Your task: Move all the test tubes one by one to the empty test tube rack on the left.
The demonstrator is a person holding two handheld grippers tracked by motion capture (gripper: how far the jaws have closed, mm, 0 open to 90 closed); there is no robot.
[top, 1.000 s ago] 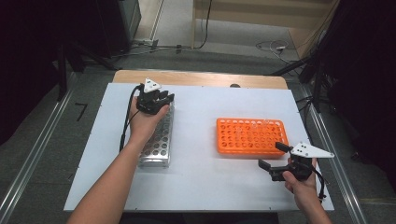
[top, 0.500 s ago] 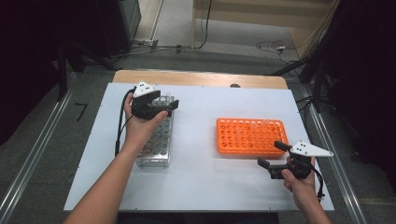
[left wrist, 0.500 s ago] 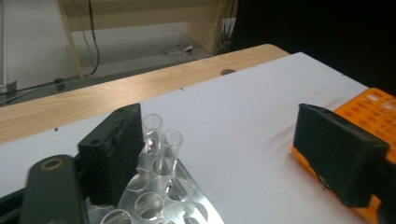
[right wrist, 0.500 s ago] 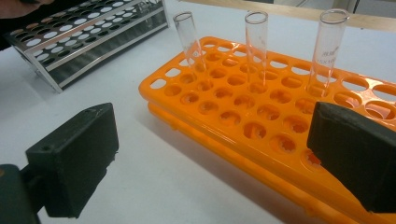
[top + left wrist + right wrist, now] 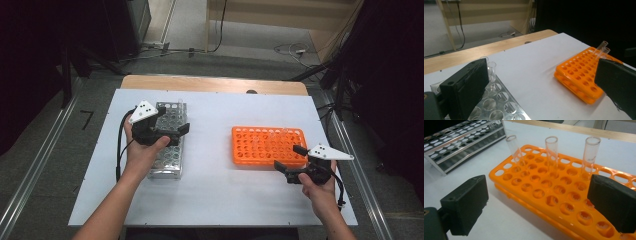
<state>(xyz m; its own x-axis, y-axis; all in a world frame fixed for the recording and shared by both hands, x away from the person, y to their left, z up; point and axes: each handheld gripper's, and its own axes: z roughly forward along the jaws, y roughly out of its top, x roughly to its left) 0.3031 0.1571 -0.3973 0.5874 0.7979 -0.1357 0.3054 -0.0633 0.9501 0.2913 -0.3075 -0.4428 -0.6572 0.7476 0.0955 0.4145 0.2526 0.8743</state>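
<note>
My left gripper (image 5: 172, 120) hovers over the clear tube rack (image 5: 170, 165) on the left of the white table. Its jaws have just been opening and now stand wide with nothing between them (image 5: 541, 75). Two clear tubes (image 5: 491, 71) stand upright at the far end of that rack, just past the left jaw. The orange tube rack (image 5: 260, 145) lies on the right, with clear tubes (image 5: 551, 152) upright in its far rows. My right gripper (image 5: 289, 158) sits low at the orange rack's near right corner, open, its jaws (image 5: 539, 187) to either side of the rack's edge and empty.
A wooden strip (image 5: 215, 84) runs along the table's far edge. Bare white tabletop (image 5: 210, 150) lies between the two racks and in front of them. Metal rails (image 5: 350, 150) flank the table, with floor and cables beyond.
The left gripper has drawn back along the clear rack from its far end toward the person, and its jaws have opened wide. The right gripper has stayed put.
</note>
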